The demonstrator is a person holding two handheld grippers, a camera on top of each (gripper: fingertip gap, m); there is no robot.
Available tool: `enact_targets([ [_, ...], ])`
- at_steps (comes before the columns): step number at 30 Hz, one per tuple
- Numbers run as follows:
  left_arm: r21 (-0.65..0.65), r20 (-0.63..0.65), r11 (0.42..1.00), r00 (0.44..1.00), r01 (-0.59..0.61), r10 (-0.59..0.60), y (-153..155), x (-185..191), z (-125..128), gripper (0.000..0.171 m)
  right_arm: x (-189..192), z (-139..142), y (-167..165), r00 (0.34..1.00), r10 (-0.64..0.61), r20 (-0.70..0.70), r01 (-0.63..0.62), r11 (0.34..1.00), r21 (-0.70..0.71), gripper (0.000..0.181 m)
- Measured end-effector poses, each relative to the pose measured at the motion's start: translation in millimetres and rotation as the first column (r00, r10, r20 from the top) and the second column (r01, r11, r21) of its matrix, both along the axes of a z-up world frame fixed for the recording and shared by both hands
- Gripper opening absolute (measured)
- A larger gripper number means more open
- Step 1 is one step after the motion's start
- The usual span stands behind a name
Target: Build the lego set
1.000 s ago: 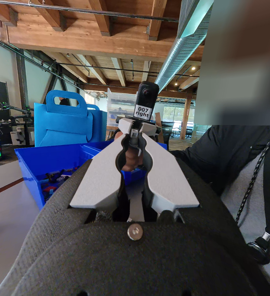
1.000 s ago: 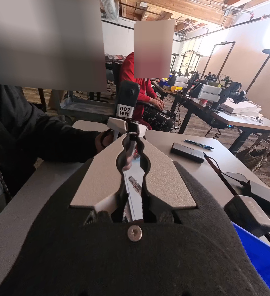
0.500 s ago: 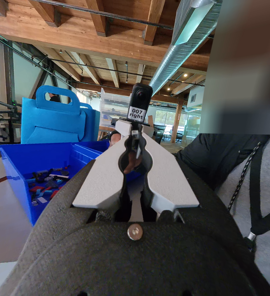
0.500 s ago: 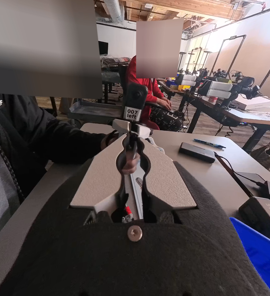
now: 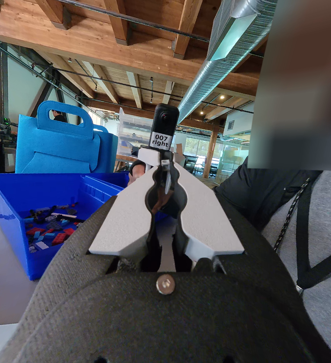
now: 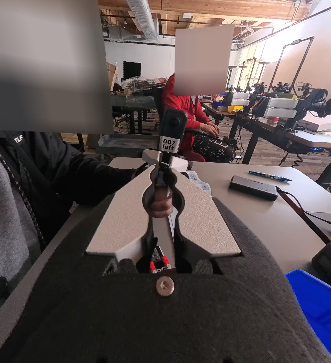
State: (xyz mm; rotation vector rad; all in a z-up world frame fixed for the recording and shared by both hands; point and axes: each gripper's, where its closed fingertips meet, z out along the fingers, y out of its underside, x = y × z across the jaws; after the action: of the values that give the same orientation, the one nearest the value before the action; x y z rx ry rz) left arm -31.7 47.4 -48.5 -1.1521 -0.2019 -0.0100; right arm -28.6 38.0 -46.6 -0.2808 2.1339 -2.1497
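Note:
My left gripper [image 5: 165, 168] and right gripper [image 6: 161, 170] face each other tip to tip above the table. Both have their jaws closed. A small grey lego piece [image 5: 165, 163] with a thin grey blade under it sits where the tips meet, and each gripper looks shut on it. In the right wrist view it shows as a dark and blue sliver [image 6: 161, 179]. A red and black lego build [image 6: 159, 263] lies on the table, seen through the gap below my right gripper. A blue bin [image 5: 7, 198] holds several loose bricks [image 5: 49, 229].
A blue felt bag [image 5: 62, 145] stands behind the bin. The instruction booklet [image 6: 199, 181], a dark power bank [image 6: 253, 187], a pen [image 6: 268, 175] and a black device [image 6: 327, 261] lie on the table. The bin's corner [image 6: 321, 314] is at lower right. The person's torso is close by. Both grippers' tips are close together, under 4 cm apart.
Both grippers stay tip to tip and shut. The pair has shifted, so the bin's bricks show more in the left view and the red and black build has come into the right view.

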Motion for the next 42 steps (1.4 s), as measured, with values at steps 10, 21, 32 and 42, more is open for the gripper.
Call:
enact_targets([
  [10, 0.007, 0.027, 1.0, 1.0, -0.003, 0.003, -1.1, -3.0, -0.2, 0.013, -2.7, 0.6, -1.3, 1.0, -0.018, 0.025, 0.017, 1.0, 0.013, 0.009],
  [21, 0.013, 0.038, 1.0, 0.999, 0.02, -0.021, -0.3, -1.4, -0.9, 0.009, -3.0, 0.2, -2.1, 1.0, -0.028, 0.007, 0.028, 1.0, 0.011, 0.009],
  [32, 0.029, 0.099, 0.997, 0.992, 0.073, -0.075, 0.8, -2.5, -4.4, 0.008, -3.6, -3.4, -1.2, 0.998, -0.038, -0.051, 0.04, 0.999, 0.027, 0.009],
  [42, 0.047, 0.14, 0.99, 0.981, 0.129, -0.135, 2.6, -0.7, -6.3, 0.008, -1.9, -5.7, 0.2, 0.995, -0.03, -0.096, 0.034, 0.999, 0.04, 0.009],
])
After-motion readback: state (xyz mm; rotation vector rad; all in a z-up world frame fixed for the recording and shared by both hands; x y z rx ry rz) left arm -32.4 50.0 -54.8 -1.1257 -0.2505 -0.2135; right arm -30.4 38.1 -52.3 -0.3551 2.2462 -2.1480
